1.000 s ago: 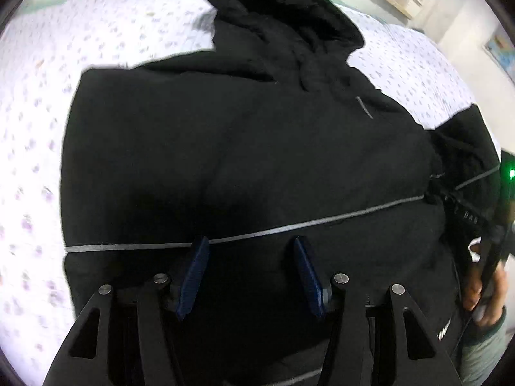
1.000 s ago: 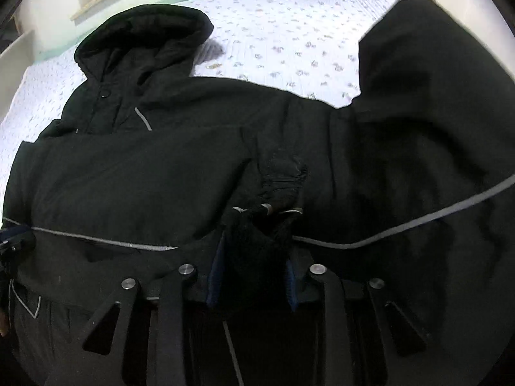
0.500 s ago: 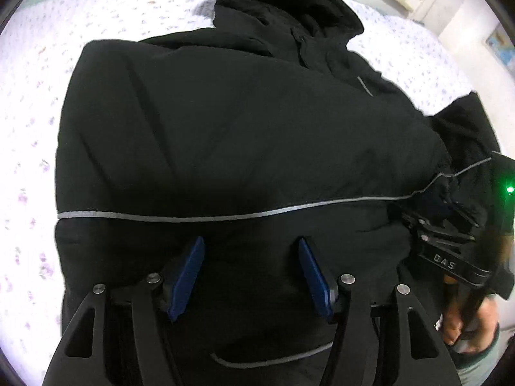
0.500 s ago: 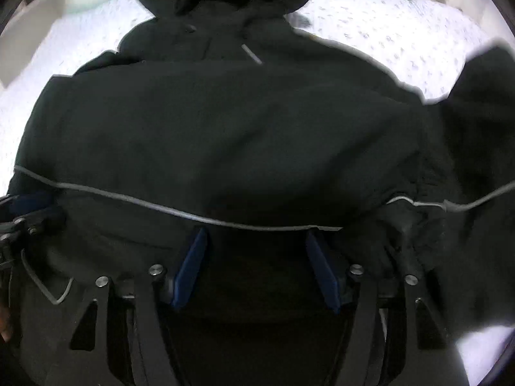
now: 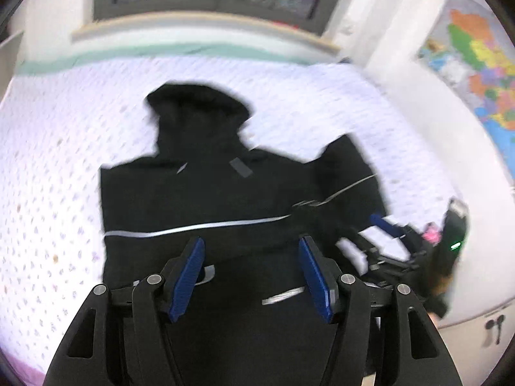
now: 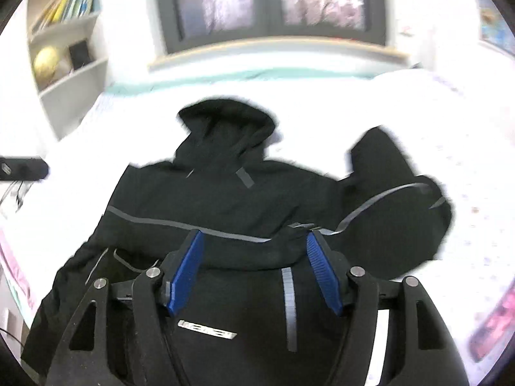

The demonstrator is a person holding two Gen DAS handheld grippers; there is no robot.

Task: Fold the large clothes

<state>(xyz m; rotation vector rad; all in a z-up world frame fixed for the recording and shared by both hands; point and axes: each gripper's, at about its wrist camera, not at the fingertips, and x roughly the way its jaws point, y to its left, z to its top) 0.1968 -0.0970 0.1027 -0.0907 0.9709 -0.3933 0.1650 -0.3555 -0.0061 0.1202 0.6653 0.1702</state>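
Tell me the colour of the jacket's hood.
Black, like the rest of the jacket; the hood shows best in the right wrist view.

A home bedroom. A bed with a white, small-flowered quilted cover (image 5: 80, 167) sits beneath a dark-framed window (image 6: 273, 3), with a white bookshelf holding colourful books (image 6: 67, 32) and a bright multicoloured wall map (image 5: 476, 64) beside it.

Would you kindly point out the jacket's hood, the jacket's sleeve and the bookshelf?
hood (image 6: 225, 122), right wrist view, on the middle of its black fabric.
sleeve (image 6: 402, 212), right wrist view, on its bunched fabric beside the grey stripe.
bookshelf (image 6: 74, 74), right wrist view, on a white shelf board.
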